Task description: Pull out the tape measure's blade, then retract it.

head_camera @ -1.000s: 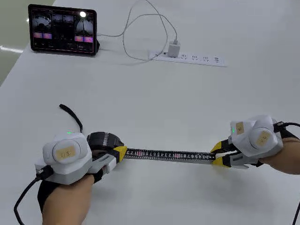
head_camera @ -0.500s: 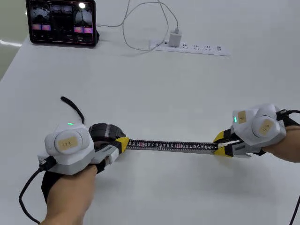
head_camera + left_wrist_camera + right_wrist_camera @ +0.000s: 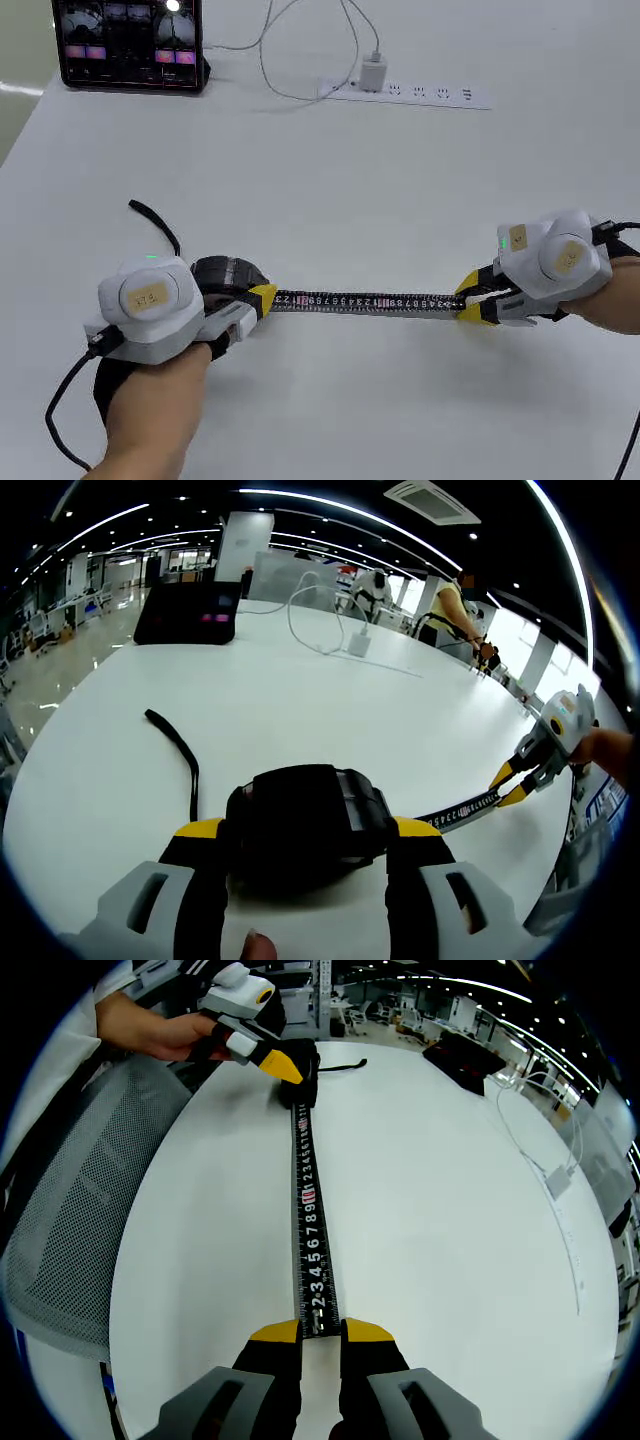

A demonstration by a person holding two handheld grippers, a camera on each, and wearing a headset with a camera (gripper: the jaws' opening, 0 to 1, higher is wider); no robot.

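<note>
Head view: left gripper [image 3: 248,312] clamped on black round tape measure case [image 3: 225,278], prob. to anchor it on the white tabletop [image 3: 330,200]. Right gripper [image 3: 470,300] pinched on end of dark numbered steel blade [image 3: 370,302], which is stretched betw. the two.

Left gripper view: jaws hug case on both sides; thin black wrist strap [image 3: 178,750] lies loose.

Right gripper view: jaws closed on blade tip, so any pull runs straight along it.

Count: 1 tape measure, 1 blade, 2 grippers, 1 strap, 1 black tablet [image 3: 125,45], 1 white power strip [image 3: 410,96].
</note>
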